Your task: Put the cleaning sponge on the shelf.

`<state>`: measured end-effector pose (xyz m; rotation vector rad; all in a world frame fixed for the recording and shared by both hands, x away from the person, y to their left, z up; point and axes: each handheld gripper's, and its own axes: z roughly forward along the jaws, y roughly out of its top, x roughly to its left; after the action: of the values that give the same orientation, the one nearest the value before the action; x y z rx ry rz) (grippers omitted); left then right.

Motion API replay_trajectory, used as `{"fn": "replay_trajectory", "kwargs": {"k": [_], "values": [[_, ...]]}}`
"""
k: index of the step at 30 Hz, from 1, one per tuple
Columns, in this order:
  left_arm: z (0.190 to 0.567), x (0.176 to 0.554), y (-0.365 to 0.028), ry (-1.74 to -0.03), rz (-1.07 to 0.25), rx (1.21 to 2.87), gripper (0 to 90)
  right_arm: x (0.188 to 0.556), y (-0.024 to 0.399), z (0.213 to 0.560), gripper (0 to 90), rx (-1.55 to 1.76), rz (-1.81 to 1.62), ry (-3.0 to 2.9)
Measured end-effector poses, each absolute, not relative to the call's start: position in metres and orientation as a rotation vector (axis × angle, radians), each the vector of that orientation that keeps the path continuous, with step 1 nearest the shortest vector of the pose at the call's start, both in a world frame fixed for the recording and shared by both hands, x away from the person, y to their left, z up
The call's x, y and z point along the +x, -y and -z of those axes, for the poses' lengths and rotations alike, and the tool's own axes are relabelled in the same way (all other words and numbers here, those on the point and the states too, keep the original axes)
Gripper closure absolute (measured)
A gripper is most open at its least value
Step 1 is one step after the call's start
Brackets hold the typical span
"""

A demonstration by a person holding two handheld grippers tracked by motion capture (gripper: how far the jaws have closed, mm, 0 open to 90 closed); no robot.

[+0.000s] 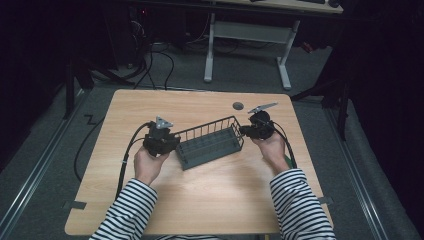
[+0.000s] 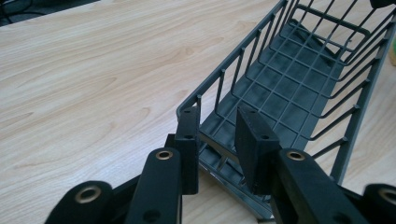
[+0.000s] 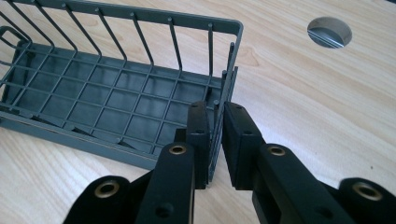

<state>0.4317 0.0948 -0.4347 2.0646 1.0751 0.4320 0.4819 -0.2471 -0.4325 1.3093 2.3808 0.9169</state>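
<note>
A long dark grey wire basket (image 1: 210, 142) sits slantwise on the middle of the wooden table (image 1: 210, 200), with nothing in it. My left gripper (image 1: 175, 142) is shut on its near-left end wall; in the left gripper view the jaws (image 2: 217, 135) straddle that wall at the basket's (image 2: 289, 88) corner, one inside and one outside. My right gripper (image 1: 243, 131) is shut on the far-right end wall. The right gripper view has both pads (image 3: 215, 135) pressed on the thin wires of the basket (image 3: 107, 102). A hand in a striped sleeve holds each gripper.
A round cable hole (image 1: 238, 105) (image 3: 329, 31) lies in the tabletop just behind the basket's right end. Black cables trail from both grippers toward the table's front edge. Beyond the table stand a white-legged desk (image 1: 210, 50) and floor cables.
</note>
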Motion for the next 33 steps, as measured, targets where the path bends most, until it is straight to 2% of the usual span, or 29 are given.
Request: {"fn": "replay_trajectory", "kwargs": {"k": [20,25,26,28,33], "values": [[0.433,0.412,-0.086,-1.032,-0.368,2.089,70.7,0.456,0.262,0.431,80.0,1.297,-0.892,-2.394],[0.436,0.413,-0.087,-1.031,-0.353,2.072,64.8,0.452,0.266,0.433,71.2,1.336,-0.934,-2.367],[0.437,0.413,-0.087,-1.032,-0.358,2.071,60.8,0.450,0.268,0.433,67.0,1.345,-0.952,-2.347],[0.438,0.414,-0.087,-1.035,-0.364,2.068,58.9,0.449,0.269,0.433,65.2,1.357,-0.954,-2.348],[0.440,0.412,-0.087,-1.040,-0.375,2.037,47.2,0.444,0.270,0.428,52.3,1.343,-0.978,-2.305]]}}
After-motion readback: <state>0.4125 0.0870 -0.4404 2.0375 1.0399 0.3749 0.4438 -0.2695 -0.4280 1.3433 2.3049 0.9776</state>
